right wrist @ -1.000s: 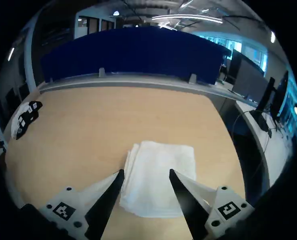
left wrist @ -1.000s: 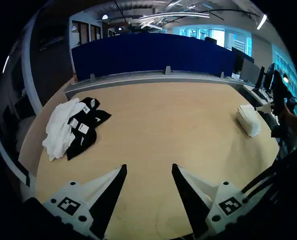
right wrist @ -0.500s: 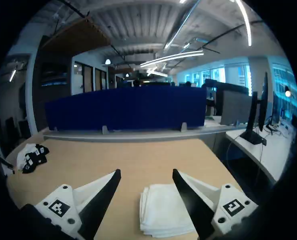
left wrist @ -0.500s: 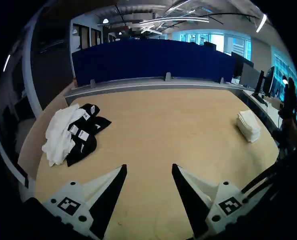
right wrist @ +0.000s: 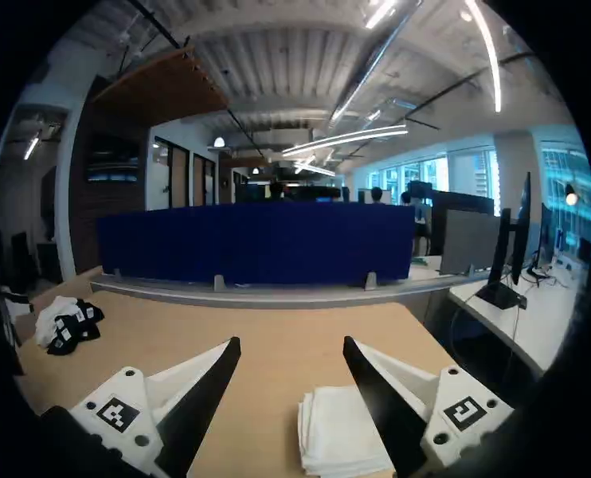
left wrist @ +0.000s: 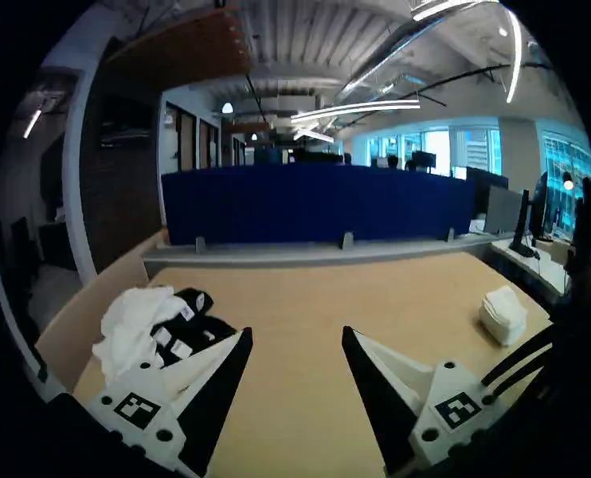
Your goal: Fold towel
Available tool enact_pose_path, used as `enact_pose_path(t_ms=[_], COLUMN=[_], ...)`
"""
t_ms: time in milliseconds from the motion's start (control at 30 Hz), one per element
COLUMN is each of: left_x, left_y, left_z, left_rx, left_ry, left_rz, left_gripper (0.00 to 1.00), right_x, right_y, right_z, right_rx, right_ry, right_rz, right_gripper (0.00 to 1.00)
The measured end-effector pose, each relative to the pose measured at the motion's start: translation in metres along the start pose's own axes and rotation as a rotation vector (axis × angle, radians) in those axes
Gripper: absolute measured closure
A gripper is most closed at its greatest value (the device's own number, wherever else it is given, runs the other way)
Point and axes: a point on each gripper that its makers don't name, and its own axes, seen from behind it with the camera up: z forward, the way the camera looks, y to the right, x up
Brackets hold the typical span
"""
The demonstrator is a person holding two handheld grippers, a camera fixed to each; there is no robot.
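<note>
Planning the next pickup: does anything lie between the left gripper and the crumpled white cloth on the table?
Partly, yes. Black garments with white tags lie against the white cloth on the side nearer the open left gripper, overlapping its edge. The cloth's top and far-left parts look uncovered.

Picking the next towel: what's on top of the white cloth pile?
Black garments with white tags partly overlap the white cloth. The pile's near edge is hidden behind a finger of the left gripper.

The left gripper (left wrist: 294, 350) is open over the wooden table (left wrist: 327, 303). A folded white towel (left wrist: 504, 314) lies far right of it, a cloth pile (left wrist: 156, 327) left.
</note>
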Motion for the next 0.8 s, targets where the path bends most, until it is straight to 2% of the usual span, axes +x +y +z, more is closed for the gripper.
enact_pose_path(t_ms=[133, 267, 467, 800], left_x=[0.042, 0.069, 0.080, 0.078], left_y=[-0.008, -0.014, -0.014, -0.016], left_z=[0.006, 0.010, 0.015, 0.035], left_rx=[0.016, 0.025, 0.006, 0.007], left_ry=[0.130, 0.215, 0.261, 0.307], left_rz=[0.016, 0.035, 0.065, 0.091], left_gripper=[0.17, 0.17, 0.17, 0.17], right_x=[0.011, 0.017, 0.022, 0.037], right_y=[-0.011, -0.019, -0.030, -0.052], right_z=[-0.003, -0.004, -0.005, -0.004], right_rx=[0.006, 0.009, 0.012, 0.010], right_ry=[0.015, 0.018, 0.014, 0.001], right_rz=[-0.011, -0.020, -0.014, -0.014], right_gripper=[0.00, 0.00, 0.00, 0.00])
